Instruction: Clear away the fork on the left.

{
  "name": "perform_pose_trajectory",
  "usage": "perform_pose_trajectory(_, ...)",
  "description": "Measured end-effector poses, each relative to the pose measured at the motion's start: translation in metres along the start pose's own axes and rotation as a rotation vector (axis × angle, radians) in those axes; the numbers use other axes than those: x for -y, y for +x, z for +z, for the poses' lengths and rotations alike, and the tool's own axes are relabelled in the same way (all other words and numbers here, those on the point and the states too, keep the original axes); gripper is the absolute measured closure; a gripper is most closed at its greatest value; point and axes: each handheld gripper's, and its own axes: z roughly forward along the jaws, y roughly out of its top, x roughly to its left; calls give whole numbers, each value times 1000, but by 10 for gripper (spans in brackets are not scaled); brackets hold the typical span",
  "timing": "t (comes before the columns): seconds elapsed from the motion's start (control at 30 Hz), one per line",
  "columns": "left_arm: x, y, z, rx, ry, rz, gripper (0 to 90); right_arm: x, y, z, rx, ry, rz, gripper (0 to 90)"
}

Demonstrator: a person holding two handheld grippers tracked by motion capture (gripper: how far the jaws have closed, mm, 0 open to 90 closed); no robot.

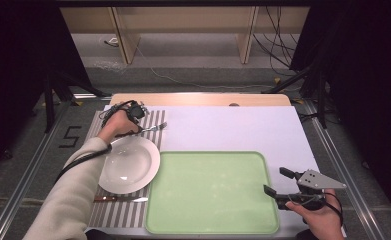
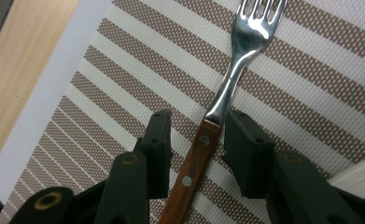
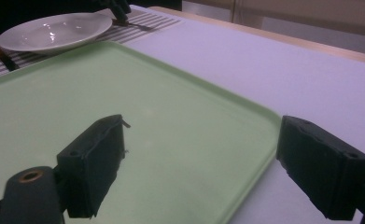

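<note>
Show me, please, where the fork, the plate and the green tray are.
fork [image 2: 227,88], left gripper view, on its steel neck.
plate [image 1: 128,164], high view, on its bowl.
green tray [image 1: 210,192], high view, on its bare floor.

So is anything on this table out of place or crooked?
Slightly. The fork lies beyond the plate and the knife in front of it, both crosswise on the striped mat, not at the plate's sides. Nothing looks spilled or broken; the green tray is bare.

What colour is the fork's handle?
Reddish-brown wood with metal rivets; the fork shows best in the left gripper view.
</note>
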Motion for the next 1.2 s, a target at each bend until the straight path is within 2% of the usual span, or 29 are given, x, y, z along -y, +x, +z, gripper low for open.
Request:
perform_pose_trajectory(0.2,3,1,6,26,15,9,632,0,0,0,0,1,1,163)
perform_pose_trajectory(0.83,0,3,9,59,64,21,683,0,-1,0,-4,-1,0,164)
perform_pose_trajectory(1.07,-3,1,9,60,90,73,729,0,-2,-1,-2,-2,-1,163)
perform_pose_trajectory(1.2,-4,0,9,64,96,88,751,0,-1,-1,-2,-2,0,163)
